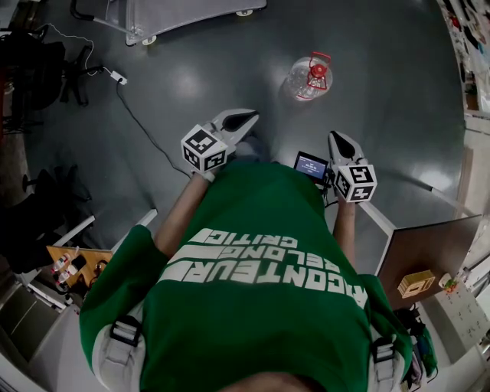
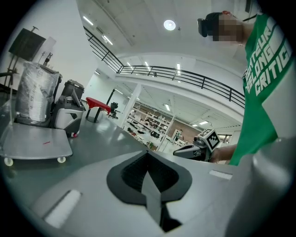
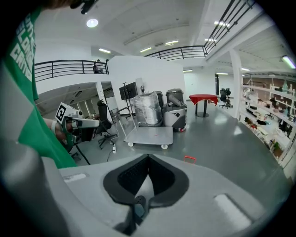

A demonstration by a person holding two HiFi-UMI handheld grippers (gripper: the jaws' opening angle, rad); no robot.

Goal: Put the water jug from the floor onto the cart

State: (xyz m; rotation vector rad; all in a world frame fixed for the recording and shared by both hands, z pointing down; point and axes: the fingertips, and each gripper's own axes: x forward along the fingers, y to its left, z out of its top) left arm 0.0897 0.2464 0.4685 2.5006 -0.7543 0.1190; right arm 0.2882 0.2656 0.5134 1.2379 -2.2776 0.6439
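Grey plastic jaws of the left gripper are pressed together, their ribbed black pads meeting along one seam with nothing between them, as the left gripper view shows. In the head view this gripper sticks out ahead of the person's green shirt, pointing up the frame over bare grey floor. It touches nothing.

Further right, the right gripper is likewise closed and empty; its own view shows the pads meeting at the tips. A small lit screen sits on its left side. Each gripper appears in the other's view, held out in front of the shirt at about the same level.

The water jug, clear with a red handle, stands on the floor beyond both grippers, well apart from either. In the head view it sits above the gap between them, nearer the right gripper's line than the left's. In the right gripper view only its red handle peeks over the top edge of the jaws, just right of the tips.

The cart, a flat grey wheeled platform, stands at the far left of the jug, well apart from it. A wrapped bundle stands at the cart's back edge.
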